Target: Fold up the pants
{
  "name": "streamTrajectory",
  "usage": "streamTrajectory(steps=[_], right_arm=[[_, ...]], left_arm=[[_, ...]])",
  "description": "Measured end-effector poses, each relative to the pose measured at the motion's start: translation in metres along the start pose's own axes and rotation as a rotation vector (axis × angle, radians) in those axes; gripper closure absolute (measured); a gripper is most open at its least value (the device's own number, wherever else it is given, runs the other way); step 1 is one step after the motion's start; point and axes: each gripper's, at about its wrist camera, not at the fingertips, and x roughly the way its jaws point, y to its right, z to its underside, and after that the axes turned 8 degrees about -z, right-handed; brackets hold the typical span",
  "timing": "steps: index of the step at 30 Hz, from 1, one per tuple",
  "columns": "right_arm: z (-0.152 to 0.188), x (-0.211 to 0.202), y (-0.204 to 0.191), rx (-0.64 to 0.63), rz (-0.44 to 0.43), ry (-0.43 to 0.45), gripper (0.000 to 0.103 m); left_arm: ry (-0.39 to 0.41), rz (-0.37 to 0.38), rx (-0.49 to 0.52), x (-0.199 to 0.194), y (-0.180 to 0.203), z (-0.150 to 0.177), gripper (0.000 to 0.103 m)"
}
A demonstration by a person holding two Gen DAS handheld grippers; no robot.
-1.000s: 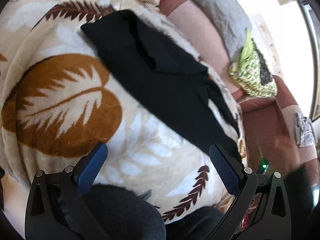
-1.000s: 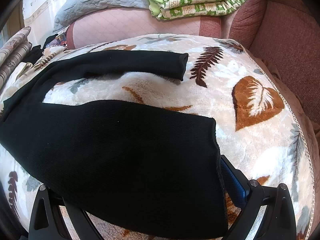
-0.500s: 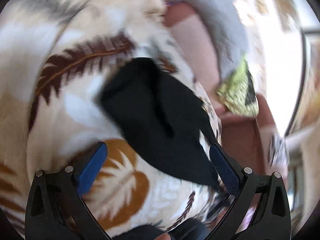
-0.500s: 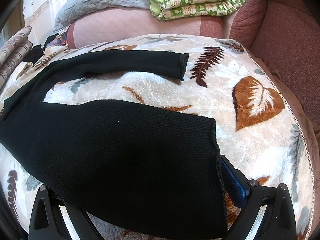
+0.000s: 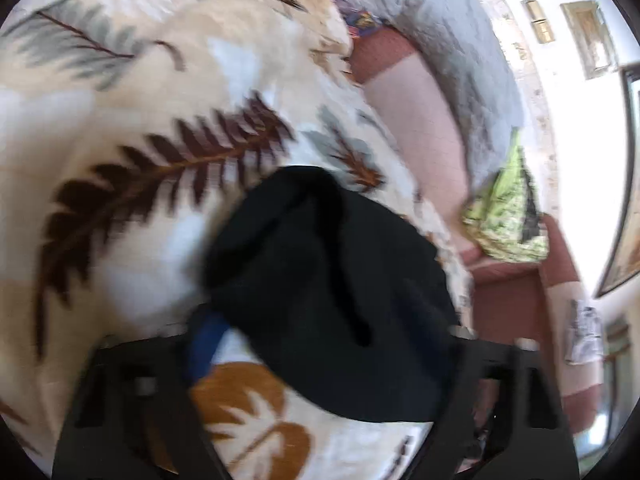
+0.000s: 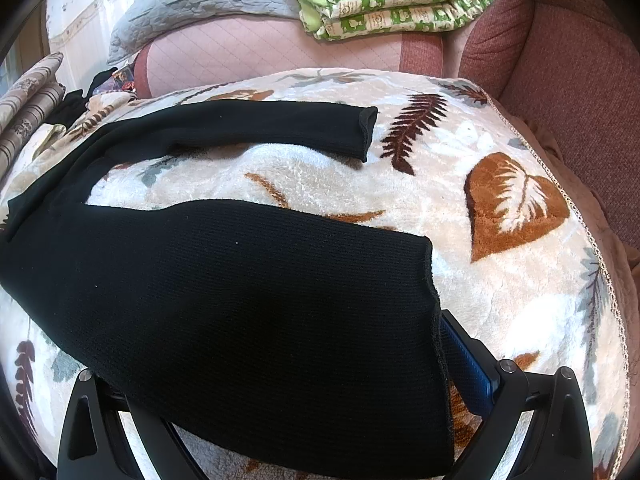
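The left gripper point(image 5: 320, 360) has just been closing around the waist end of the black pants point(image 6: 240, 300), pads not clearly pressing, while the right gripper point(image 6: 280, 380), its grip hidden by cloth, sits at the near leg's hem on the blanket point(image 6: 500, 300), likely for folding.

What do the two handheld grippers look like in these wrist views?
Both are black plastic two-finger frames with triangular cut-outs and silver pivot screws. The right gripper has a blue textured pad on the one finger that shows; black fabric hides the other. The left gripper is motion-blurred, with one blue pad visible. No cables, markings or sleeves show.
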Motion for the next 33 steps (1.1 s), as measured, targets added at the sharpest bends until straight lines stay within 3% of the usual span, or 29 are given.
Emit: streamTrajectory(steps=[1,3,5,10,14,15,17,19,21,23,25,27,29,33], right_arm=[[0.0,0.0,0.0,0.0,0.0,0.0,0.0],[0.0,0.0,0.0,0.004,-0.008,0.0,0.0],[0.0,0.0,0.0,0.004,-0.008,0.0,0.0],[-0.004,0.004,0.0,-0.009,0.021,-0.019,0.0],[-0.005,0.003,0.0,-0.017,0.018,-0.029,0.0],[-0.006,0.003,0.0,-0.021,0.012,-0.051,0.0],[-0.012,0.001,0.006,-0.037,-0.044,-0.106,0.001],[-0.011,-0.012,0.017,0.004,-0.112,-0.09,0.011],[-0.006,-0.038,0.039,0.123,-0.202,-0.038,0.015],[0.004,-0.064,0.062,0.243,-0.233,0.056,0.015],[0.021,-0.084,0.092,0.463,-0.295,0.134,0.015],[0.043,-0.088,0.12,0.751,-0.484,0.151,0.015],[0.053,-0.083,0.125,0.875,-0.645,0.152,0.015],[0.056,-0.066,0.115,0.964,-0.639,0.095,0.018]], left_arm=[[0.005,-0.031,0.0,0.002,-0.002,-0.001,0.074],[-0.01,-0.049,-0.008,0.007,-0.009,-0.001,0.094],[0.012,-0.043,-0.007,0.003,-0.011,0.001,0.096],[0.083,-0.071,0.137,-0.007,0.018,0.008,0.097],[0.066,-0.093,0.174,0.006,0.021,0.005,0.09],[0.053,-0.087,0.175,0.011,0.02,0.004,0.084],[0.042,-0.095,0.175,0.014,0.017,0.006,0.083],[0.039,-0.082,0.17,0.014,0.014,0.006,0.083],[0.037,-0.066,0.175,0.014,0.013,0.006,0.088],[0.042,-0.074,0.205,0.013,0.014,0.006,0.092],[0.046,-0.08,0.212,0.012,0.015,0.008,0.093],[0.056,-0.077,0.209,0.009,0.018,0.01,0.094],[0.07,-0.084,0.213,0.007,0.021,0.011,0.094],[0.065,-0.092,0.194,0.007,0.022,0.011,0.093]])
